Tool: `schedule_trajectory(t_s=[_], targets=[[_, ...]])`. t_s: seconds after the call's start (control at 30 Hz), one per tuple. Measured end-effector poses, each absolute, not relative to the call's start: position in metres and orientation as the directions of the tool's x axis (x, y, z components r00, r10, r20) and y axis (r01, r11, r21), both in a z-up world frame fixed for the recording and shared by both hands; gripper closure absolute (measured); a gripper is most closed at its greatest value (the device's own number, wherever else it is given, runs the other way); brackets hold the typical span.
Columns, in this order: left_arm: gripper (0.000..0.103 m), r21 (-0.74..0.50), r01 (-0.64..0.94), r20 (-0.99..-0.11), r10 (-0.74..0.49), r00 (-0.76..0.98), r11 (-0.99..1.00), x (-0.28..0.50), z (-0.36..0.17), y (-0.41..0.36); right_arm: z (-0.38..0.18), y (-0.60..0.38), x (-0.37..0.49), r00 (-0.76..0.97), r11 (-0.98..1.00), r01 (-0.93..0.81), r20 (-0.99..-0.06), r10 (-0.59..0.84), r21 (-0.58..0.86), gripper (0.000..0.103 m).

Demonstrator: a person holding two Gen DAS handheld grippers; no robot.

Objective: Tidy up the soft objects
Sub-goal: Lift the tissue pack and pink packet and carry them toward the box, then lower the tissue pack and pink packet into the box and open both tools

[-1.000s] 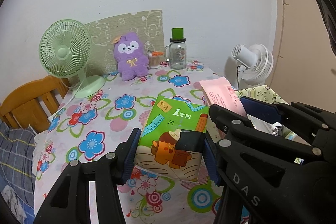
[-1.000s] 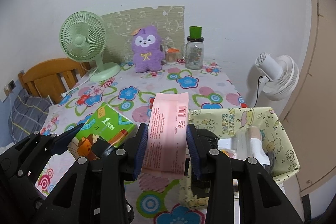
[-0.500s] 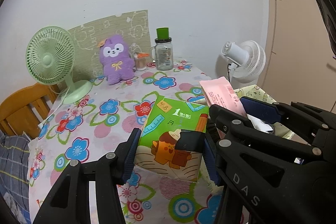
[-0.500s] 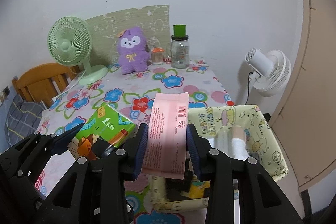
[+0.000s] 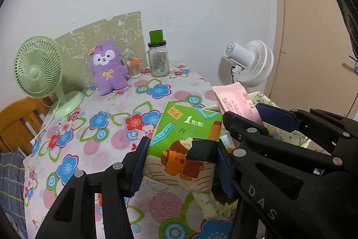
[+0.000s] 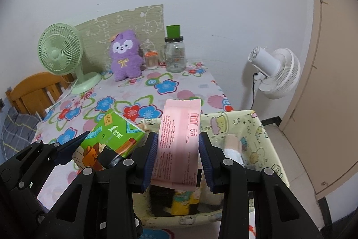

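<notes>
My left gripper (image 5: pixel 181 162) is shut on a green tissue pack (image 5: pixel 185 140) with a cartoon print, held above the floral table at the left edge of the yellow fabric basket (image 6: pixel 264 127). My right gripper (image 6: pixel 177 158) is shut on a pink wipes pack (image 6: pixel 179 142) and holds it over the basket's opening. The green pack also shows in the right wrist view (image 6: pixel 111 138), and the pink pack in the left wrist view (image 5: pixel 235 100). A purple plush toy (image 5: pixel 107 66) sits upright at the back of the table.
A green desk fan (image 5: pixel 38 68) stands back left. A glass jar with a green lid (image 5: pixel 157 59) and a small jar (image 5: pixel 134 67) stand beside the plush. A white fan (image 6: pixel 275 71) stands on the floor right of the table. The basket holds several items. A wooden chair (image 6: pixel 33 91) stands left.
Both grippers have moved right with their packs. The basket now lies directly under the pink pack and more of its inside shows.
</notes>
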State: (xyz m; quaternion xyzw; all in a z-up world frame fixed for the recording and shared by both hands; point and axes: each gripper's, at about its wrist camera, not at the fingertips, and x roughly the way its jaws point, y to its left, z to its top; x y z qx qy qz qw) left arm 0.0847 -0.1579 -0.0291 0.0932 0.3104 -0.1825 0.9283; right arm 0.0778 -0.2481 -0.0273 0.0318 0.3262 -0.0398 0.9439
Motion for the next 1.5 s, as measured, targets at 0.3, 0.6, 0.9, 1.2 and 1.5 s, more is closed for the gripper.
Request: schedule_trajectory(t_s=[0.3, 0.6, 0.9, 1.2, 1.5], targets=[[0.045, 0.065, 0.437, -0.622, -0.306, 0.721, 0.897, 0.090, -0.033, -0.183, -0.032, -0.273, 0.080, 0.774, 0.989, 0.140, -0.627, -0.081, 0.045, 0.063], [0.045, 0.066, 0.471, -0.636, -0.327, 0.699, 0.879, 0.096, -0.039, -0.204, -0.038, -0.295, 0.082, 0.762, 0.982, 0.181, -0.639, -0.106, 0.053, 0.063], [0.045, 0.057, 0.496, -0.655, -0.342, 0.673, 0.867, 0.109, -0.048, -0.223, -0.047, -0.317, 0.090, 0.742, 0.972, 0.224, -0.658, -0.124, 0.070, 0.063], [0.036, 0.057, 0.512, -0.674, -0.345, 0.653, 0.857, 0.117, -0.056, -0.235, -0.056, -0.329, 0.096, 0.724, 0.965, 0.252, -0.676, -0.141, 0.068, 0.063], [0.022, 0.064, 0.500, -0.687, -0.325, 0.649, 0.864, 0.119, -0.056, -0.230, -0.059, -0.326, 0.102, 0.720, 0.968, 0.236, -0.683, -0.118, 0.081, 0.062]])
